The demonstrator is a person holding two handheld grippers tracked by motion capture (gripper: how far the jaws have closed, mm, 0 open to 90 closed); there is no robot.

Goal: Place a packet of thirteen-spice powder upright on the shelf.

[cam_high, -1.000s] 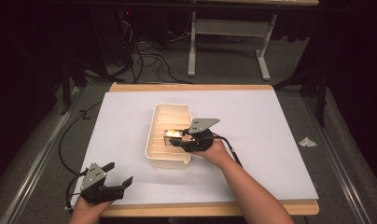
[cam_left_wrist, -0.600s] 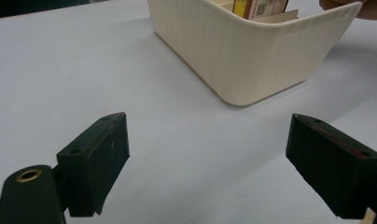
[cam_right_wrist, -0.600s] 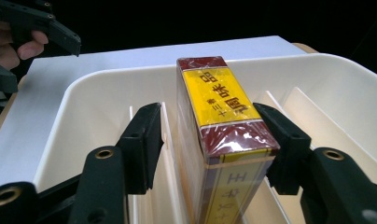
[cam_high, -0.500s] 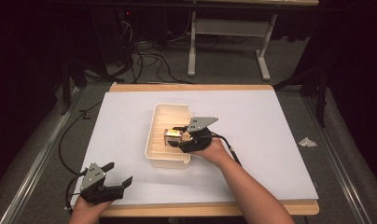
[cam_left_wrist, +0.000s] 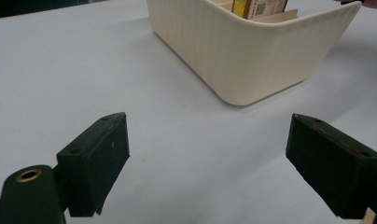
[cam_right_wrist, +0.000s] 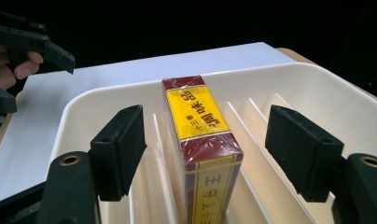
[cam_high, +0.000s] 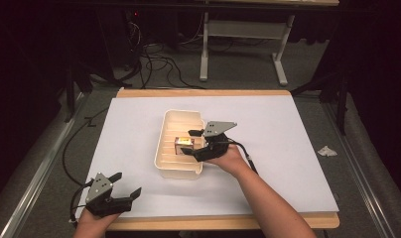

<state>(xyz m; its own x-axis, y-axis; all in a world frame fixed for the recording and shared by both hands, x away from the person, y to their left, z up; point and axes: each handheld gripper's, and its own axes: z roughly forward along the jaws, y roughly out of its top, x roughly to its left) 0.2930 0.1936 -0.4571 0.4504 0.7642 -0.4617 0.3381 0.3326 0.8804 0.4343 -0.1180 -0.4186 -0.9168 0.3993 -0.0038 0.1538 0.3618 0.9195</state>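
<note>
**Box released into bin, right jaws clear of it**

Right gripper: jaws spread, have just been opening; pads stand off both long faces of the red-and-yellow box, gap visible each side, so nothing gripped; the box still sits between them, standing on edge in the ribbed floor of the cream bin, roughly mid-bin, lengthwise along the ribs.

High view agrees: right gripper reaches over the bin's right wall, box just beyond the fingertips, inside the bin.

Step in hand, by judgement: let go and back out. To do it well: hold the jaws wide; lift straight up along the box faces before pulling back over the wall; any sideways drift risks a pad clipping the box and tipping it off its edge; watch the near wall on exit.

Left gripper: jaws wide apart, empty, parked on the white sheet near the table's front edge; bin well ahead of it, not touched.
</note>
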